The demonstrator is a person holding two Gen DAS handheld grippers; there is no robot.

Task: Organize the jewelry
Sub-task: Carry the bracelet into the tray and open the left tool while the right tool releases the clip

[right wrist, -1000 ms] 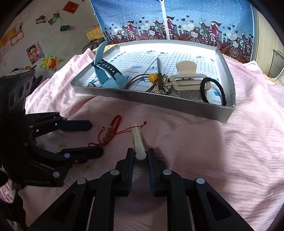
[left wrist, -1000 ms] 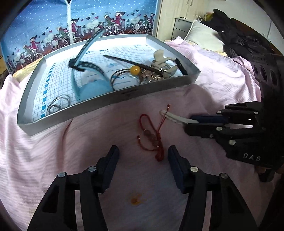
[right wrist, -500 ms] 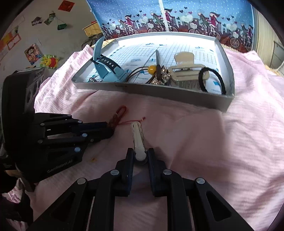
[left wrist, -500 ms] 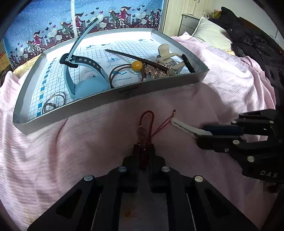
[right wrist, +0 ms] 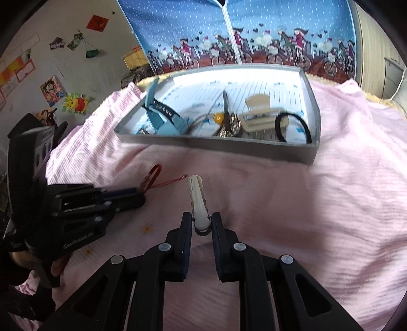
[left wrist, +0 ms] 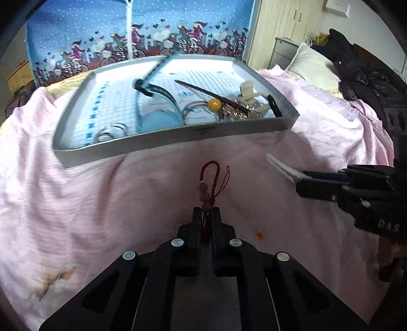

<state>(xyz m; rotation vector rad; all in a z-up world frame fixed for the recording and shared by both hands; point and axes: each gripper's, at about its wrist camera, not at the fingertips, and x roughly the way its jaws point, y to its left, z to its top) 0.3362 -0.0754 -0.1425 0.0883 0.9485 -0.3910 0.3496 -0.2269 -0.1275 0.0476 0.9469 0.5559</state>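
The left gripper (left wrist: 205, 216) is clamped on the red beaded bracelet (left wrist: 209, 178), which trails forward over the pink bed sheet (left wrist: 101, 193) just short of the grey tray (left wrist: 178, 137). The right gripper (right wrist: 201, 224) pinches a cream hair clip (right wrist: 196, 198). Lift the bracelet high enough that its dangling loop clears the tray's near wall, probably aiming for the bare grid floor.

A pink bedspread (right wrist: 318, 203) covers the bed, with small orange stains (left wrist: 259, 233) on it. Behind stands a blue panel (right wrist: 254, 33) printed with cyclists and hearts. Drawings and stickers (right wrist: 76, 103) hang on the pale wall at the left. In the left wrist view, a white pillow (left wrist: 313, 66) lies beside dark clothing (left wrist: 361, 73), near a grey drawer unit (left wrist: 285, 51) and a wooden wardrobe (left wrist: 285, 20).
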